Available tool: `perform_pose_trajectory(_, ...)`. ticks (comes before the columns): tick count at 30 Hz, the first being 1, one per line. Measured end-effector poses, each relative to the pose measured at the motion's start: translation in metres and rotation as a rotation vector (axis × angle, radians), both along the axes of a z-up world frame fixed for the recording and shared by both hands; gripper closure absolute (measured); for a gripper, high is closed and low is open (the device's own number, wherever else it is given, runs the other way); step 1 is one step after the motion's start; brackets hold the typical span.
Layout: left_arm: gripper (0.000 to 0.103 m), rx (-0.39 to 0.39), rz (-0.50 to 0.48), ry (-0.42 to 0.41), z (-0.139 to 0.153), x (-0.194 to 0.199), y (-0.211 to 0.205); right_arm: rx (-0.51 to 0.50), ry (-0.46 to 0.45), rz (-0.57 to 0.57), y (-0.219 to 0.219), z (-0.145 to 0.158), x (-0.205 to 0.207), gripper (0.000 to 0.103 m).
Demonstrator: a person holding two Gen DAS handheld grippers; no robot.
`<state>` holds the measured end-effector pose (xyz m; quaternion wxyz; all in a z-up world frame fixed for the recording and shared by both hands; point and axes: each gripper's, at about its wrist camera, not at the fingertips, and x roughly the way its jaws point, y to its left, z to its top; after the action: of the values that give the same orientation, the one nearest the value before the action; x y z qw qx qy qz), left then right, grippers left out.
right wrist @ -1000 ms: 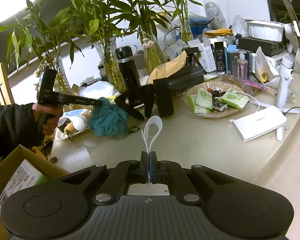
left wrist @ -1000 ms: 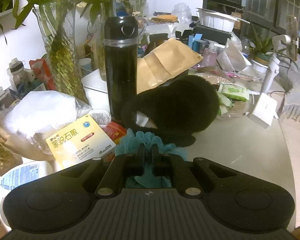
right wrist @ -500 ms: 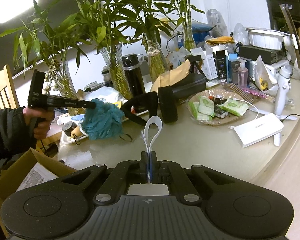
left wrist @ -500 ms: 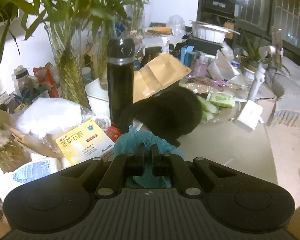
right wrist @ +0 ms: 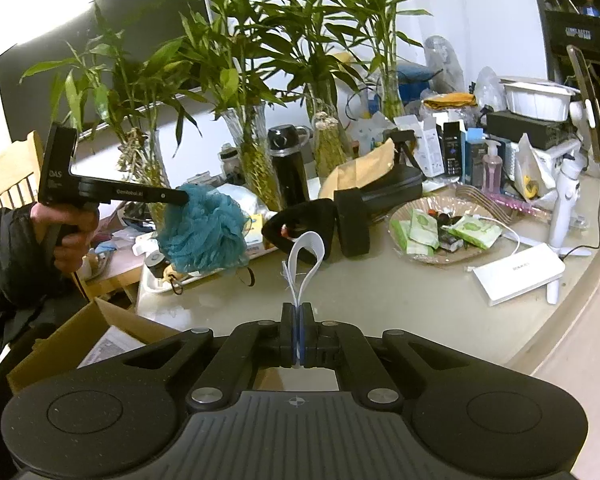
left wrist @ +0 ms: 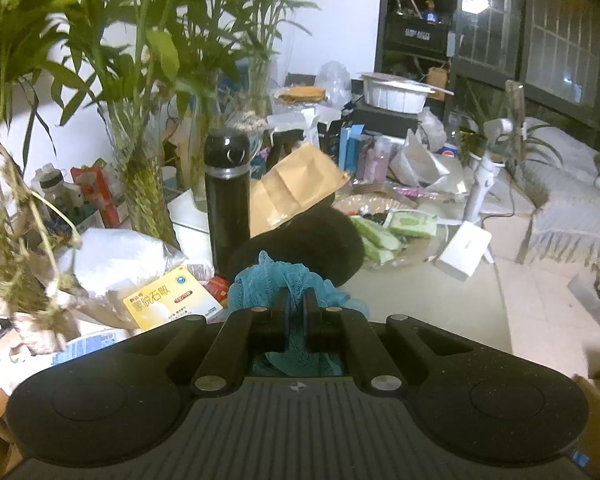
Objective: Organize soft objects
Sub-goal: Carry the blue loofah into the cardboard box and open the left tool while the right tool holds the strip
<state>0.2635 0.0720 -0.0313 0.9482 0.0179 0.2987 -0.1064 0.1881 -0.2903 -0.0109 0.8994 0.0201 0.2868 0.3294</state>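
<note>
- We are holding the teal mesh bath pouf in the left hand-held gripper, its jaws pinched nearly together on a fold of the netting, so the rest is billowing out ahead of and below the fingers
- We are carrying it off the worktop, hanging in the air, probably so it can go over the worktop edge toward the cardboard box sitting below and to the left of the right hand-held gripper
- We are keeping the right hand-held gripper fully closed on a white ribbon loop, which is standing up straight ahead of the fingertips; a grip at the base is keeping the limp strip from flopping
- Ahead of the left hand-held gripper, just beyond the pouf, a black fuzzy item is lying on the worktop beside the black flask, likely another soft thing for us to sort
</note>
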Motion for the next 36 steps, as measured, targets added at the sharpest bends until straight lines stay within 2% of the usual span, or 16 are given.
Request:
perform_pose_trajectory(10,0.097,-0.027,-0.023,-0.032,0.036,-0.041,-0.008,0.005,-0.029,0.011,0.001,0.016,-0.025,0.099)
perform_pose_trajectory(18,0.097,-0.038,-0.09,-0.066,0.06,-0.082,-0.025,0.016,-0.04,0.017,0.002,0.023,-0.044,0.099)
perform_pose_trajectory(26,0.097,-0.059,-0.169,-0.081,0.069,-0.125,-0.044,0.022,-0.043,0.01,0.005,0.025,-0.058,0.099)
perform_pose_trajectory(36,0.097,-0.082,-0.276,-0.076,0.069,-0.148,-0.07,0.012,-0.042,-0.002,0.001,0.032,-0.063,0.099)
